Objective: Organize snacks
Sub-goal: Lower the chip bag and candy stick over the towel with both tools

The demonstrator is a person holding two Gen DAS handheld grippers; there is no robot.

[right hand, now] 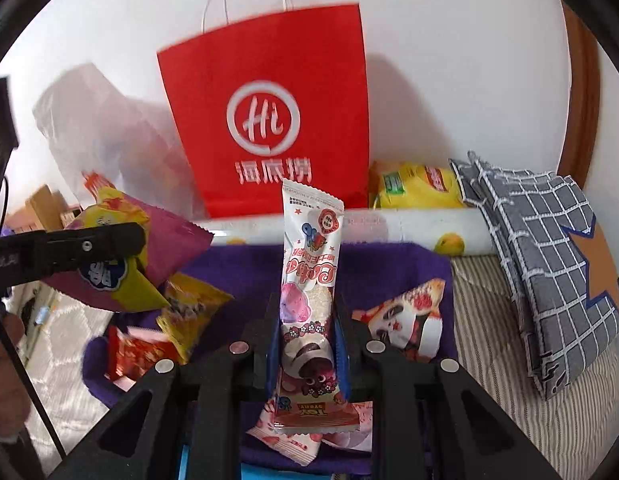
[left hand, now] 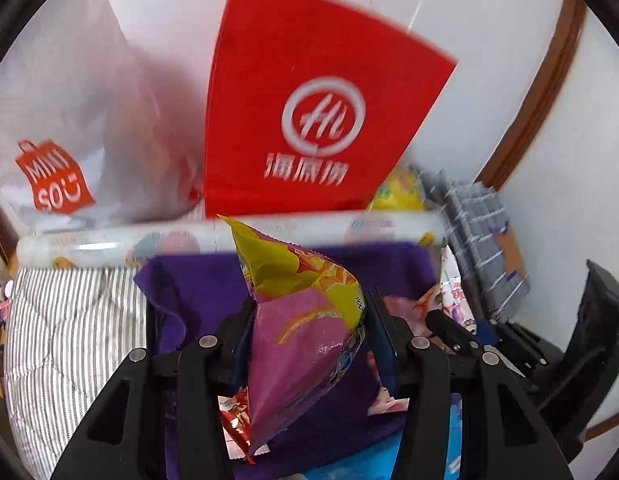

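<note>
Both grippers were loaded: left gripper (left hand: 309, 320) fingers clamped the pink-yellow snack bag (left hand: 305, 320), right gripper (right hand: 307, 336) fingers clamped the white ice-cream bar packet (right hand: 309, 280), both above the purple bin (right hand: 389, 256). About 4 packets lay inside; red paper bag (right hand: 265, 120) stood behind.

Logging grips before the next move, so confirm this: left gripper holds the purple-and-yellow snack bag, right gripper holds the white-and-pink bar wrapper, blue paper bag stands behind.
One error: the paper bag is red, as the right wrist view shows. The left gripper does hold the purple-and-yellow snack bag, and the right gripper the white-and-pink bar wrapper.
</note>
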